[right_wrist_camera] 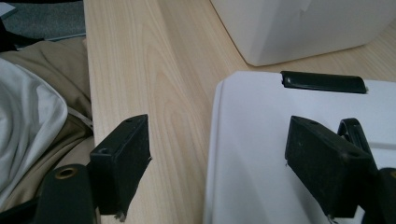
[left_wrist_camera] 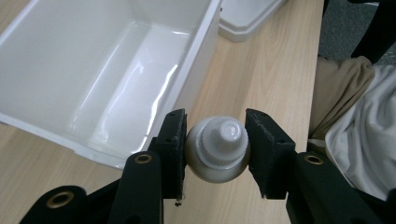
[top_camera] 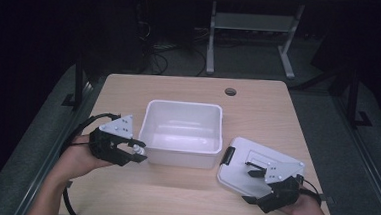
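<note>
A: Black jaws of the left gripper pinch a small white bottle; the white bin sits at ten o'clock. Lift it clear of the rim.

B: Right gripper, jaws spread, straddles the lid edge.

A: From above, table at six o'clock is free.

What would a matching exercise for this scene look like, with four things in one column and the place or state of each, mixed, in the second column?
Things:
1. small white bottle
2. white bin
3. white lid
4. right claw

Places or states:
a. open, with one pad over the lid and one over the table
b. flat on the table, right of the bin
c. clamped in the left claw
d. empty, in the middle of the table

Pairs: 1-c, 2-d, 3-b, 4-a
</note>
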Demonstrator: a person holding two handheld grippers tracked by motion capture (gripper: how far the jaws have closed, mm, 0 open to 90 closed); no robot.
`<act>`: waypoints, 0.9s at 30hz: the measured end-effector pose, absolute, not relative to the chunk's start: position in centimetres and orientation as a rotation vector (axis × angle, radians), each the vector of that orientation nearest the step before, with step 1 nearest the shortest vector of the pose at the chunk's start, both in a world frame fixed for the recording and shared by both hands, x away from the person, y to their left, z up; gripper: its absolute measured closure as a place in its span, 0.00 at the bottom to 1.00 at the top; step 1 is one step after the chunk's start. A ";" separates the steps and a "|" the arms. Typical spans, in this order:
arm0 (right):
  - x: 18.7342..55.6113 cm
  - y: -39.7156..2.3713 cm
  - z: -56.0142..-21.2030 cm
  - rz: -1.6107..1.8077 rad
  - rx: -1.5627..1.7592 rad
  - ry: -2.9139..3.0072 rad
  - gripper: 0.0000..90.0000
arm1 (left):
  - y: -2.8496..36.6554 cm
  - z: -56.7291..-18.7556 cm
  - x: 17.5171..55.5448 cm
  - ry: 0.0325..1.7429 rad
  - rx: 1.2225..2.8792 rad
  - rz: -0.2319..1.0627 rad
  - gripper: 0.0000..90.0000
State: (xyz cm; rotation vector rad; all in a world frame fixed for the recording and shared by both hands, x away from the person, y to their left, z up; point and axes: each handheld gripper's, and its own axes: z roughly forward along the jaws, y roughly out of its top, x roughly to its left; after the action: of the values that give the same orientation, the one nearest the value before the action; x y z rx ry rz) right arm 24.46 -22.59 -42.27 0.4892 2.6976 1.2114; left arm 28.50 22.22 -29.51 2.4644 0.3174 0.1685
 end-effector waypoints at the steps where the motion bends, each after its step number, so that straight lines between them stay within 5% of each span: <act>1: 24.5 -22.6 -42.3 1.213 0.488 2.696 0.24 | 22.2 -29.4 28.6 0.320 2.465 0.172 0.67; 27: 24.6 -22.7 -42.1 1.221 0.486 2.691 0.24 | 21.6 -27.7 31.7 0.342 2.457 0.183 0.67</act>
State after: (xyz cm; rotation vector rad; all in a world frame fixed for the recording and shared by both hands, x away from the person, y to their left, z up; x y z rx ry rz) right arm 24.55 -22.72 -42.12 0.4859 2.6914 1.2214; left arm 31.69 21.59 -27.68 2.4571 0.3419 0.1831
